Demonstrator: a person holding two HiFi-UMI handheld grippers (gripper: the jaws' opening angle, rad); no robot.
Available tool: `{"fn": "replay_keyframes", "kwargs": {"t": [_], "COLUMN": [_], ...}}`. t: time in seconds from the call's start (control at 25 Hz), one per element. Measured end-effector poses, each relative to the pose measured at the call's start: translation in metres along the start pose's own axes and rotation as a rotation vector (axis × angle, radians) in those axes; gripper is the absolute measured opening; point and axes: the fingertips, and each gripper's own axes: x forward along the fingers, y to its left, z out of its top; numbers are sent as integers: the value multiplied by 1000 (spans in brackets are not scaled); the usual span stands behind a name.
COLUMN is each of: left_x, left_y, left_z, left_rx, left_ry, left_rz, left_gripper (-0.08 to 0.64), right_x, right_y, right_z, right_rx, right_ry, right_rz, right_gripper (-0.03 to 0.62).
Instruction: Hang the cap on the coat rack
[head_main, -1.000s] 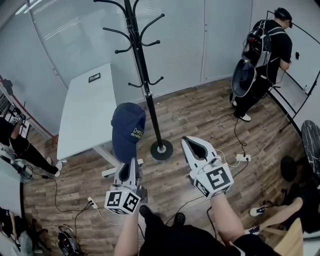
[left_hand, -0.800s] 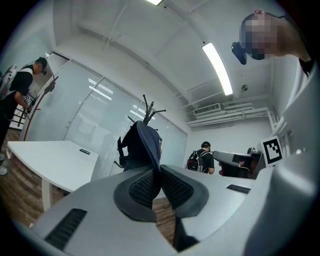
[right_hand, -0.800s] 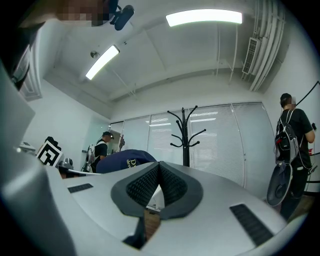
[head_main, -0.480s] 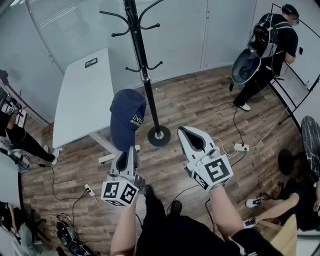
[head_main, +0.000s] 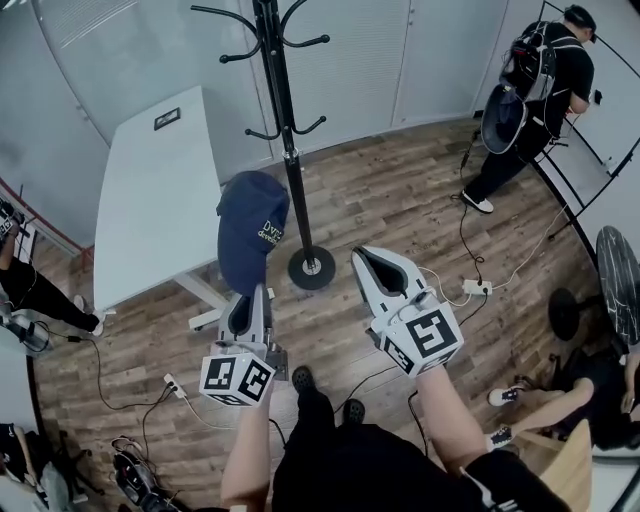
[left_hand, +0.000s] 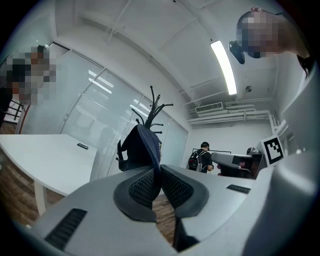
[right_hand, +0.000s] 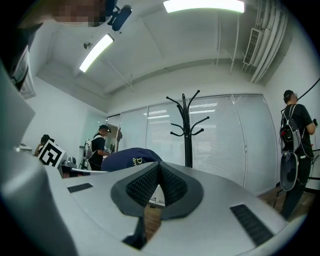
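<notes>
A navy cap (head_main: 250, 228) hangs brim-down in my left gripper (head_main: 246, 296), which is shut on the brim's edge. In the left gripper view the cap (left_hand: 141, 146) rises straight out of the closed pads (left_hand: 146, 186). The black coat rack (head_main: 287, 150) stands just right of the cap, its base (head_main: 312, 268) on the wood floor and its hooks (head_main: 232, 18) above cap level. My right gripper (head_main: 362, 256) is shut and holds nothing, right of the rack's base. From the right gripper view, the cap (right_hand: 131, 157) lies left of the rack (right_hand: 186, 126).
A white table (head_main: 150, 205) stands left of the rack, close behind the cap. A person with a backpack (head_main: 540, 80) stands at the back right. A power strip (head_main: 472, 288) and cables lie on the floor at right. Glass walls close the room behind.
The scene has slid in the head view as the camera moved. The cap stays in the left gripper, about as far from the pole as before. The right gripper stays shut.
</notes>
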Motion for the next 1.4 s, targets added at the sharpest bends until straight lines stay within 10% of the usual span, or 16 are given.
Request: {"fn": "replay_keyframes", "kwargs": {"t": [0.52, 1.4], "left_x": [60, 136], "left_y": [78, 150], "left_z": [14, 8], "left_rx": [-13, -26], "left_ry": [15, 88], "left_rz": [-89, -11], "left_gripper": [32, 34], "right_x": [84, 150], "right_y": [11, -28], "right_z": [-8, -32], "right_rx": [10, 49], "right_ry": [39, 76], "right_rz": [-74, -63], "right_gripper": [31, 31]}}
